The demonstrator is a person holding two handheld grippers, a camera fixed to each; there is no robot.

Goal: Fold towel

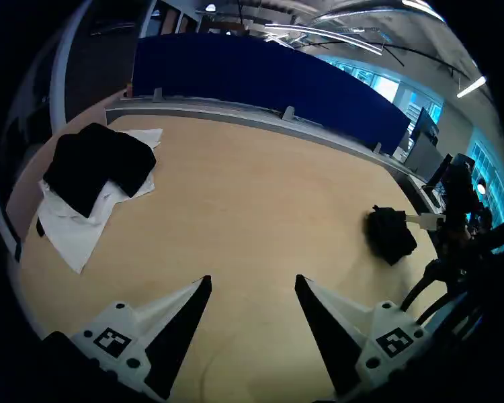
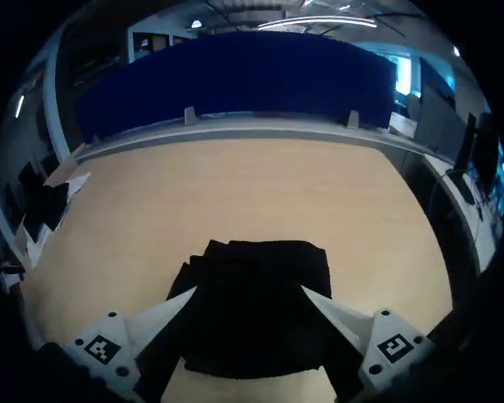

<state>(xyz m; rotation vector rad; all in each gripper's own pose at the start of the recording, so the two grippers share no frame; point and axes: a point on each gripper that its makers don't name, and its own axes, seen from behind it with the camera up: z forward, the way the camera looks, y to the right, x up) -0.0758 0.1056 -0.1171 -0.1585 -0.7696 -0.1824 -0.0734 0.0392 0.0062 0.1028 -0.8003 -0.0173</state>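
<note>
A folded black towel (image 2: 259, 302) lies on the light wooden table (image 2: 252, 195), directly between my right gripper's (image 2: 250, 290) fingers, which stand wide open around it. In the left gripper view the same black towel (image 1: 390, 232) sits far right, with a white finger (image 1: 423, 220) of the right gripper at its edge. My left gripper (image 1: 252, 279) hovers open over bare table (image 1: 252, 195), holding nothing. A pile of black towels (image 1: 97, 161) rests on white towels (image 1: 77, 228) at the far left.
A blue partition (image 1: 265, 74) and a grey rail (image 1: 218, 114) close off the table's far edge. Monitors (image 1: 427, 148) and dark equipment (image 1: 460, 195) stand beyond the right edge. The towel pile (image 2: 44, 201) lies at the table's left edge in the right gripper view.
</note>
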